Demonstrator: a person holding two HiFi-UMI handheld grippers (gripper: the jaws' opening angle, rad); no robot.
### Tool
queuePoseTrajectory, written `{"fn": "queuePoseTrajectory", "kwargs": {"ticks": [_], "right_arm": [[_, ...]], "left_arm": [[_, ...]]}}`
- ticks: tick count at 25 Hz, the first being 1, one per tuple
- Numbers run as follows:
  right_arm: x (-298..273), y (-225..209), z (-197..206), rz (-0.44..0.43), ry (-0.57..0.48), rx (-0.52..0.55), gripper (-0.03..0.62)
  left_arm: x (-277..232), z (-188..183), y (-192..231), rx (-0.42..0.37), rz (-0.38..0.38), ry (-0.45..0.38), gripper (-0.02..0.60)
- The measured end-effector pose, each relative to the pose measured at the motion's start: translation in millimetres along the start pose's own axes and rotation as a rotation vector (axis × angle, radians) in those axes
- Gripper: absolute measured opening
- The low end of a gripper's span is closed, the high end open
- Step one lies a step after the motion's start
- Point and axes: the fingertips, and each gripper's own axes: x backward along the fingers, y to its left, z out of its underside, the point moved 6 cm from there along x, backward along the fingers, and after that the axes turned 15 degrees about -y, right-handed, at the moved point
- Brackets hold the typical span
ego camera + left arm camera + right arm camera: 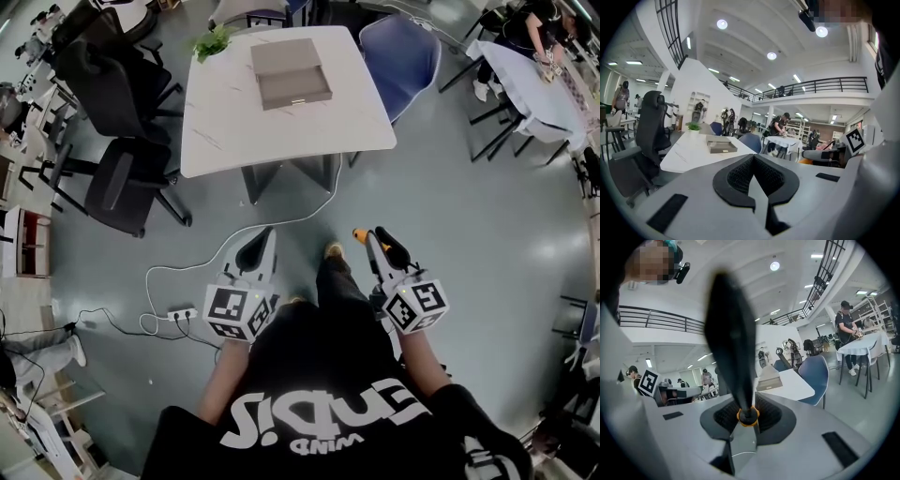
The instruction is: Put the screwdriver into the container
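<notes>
The screwdriver [731, 333] is held in the right tongs [748, 420], well apart from the counter [281, 131]. The jaws are closed on it at the orange collar where the black handle narrows. In the right gripper view the handle rises broad and dark above the jaws. What lies below the collar is hidden between the pads. In the head view the right tongs [375, 246] are carried low in front of the person, with the screwdriver [392, 249] showing black beside a spot of orange.

The left tongs [754, 180] are drawn together with nothing between them. In the head view the left tongs [261, 246] are seen at the near left.

The container [291, 73], a shallow grey box, rests on the far half of the white counter, with a small green plant [214, 42] at the far left corner. The container [768, 378] can also be made out beyond the right jaws, and the container [721, 144] again in the left gripper view.

The screwdriver is judged stiff and fairly light, with most of its weight in the handle. Since it is pinched at one narrow, rounded spot (probably smooth plastic), it could turn or tip in the pads. A firm squeeze and a level carry would be called for. A hold across the thicker handle would be the steadier one.
</notes>
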Motion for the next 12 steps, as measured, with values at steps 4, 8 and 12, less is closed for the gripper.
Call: {"fn": "queuePoseTrajectory", "kwargs": {"ticks": [4,8,12], "right_arm": [[-17.4,-4.0,3.4,0.010,-0.001,0.002,0.067],[-45.5,-13.1,4.1,0.000,-0.008,0.011,0.063],[-80.7,-22.2,4.3,-0.003,-0.014,0.007,0.057]], "left_arm": [[-11.9,0.1,15.6,0.002,0.001,-0.006,0.012],[-31.1,-0.1,33.2,-0.002,-0.008,-0.011,0.012],[-55.0,-0.7,56.1,-0.005,-0.018,-0.011,0.012]]}}
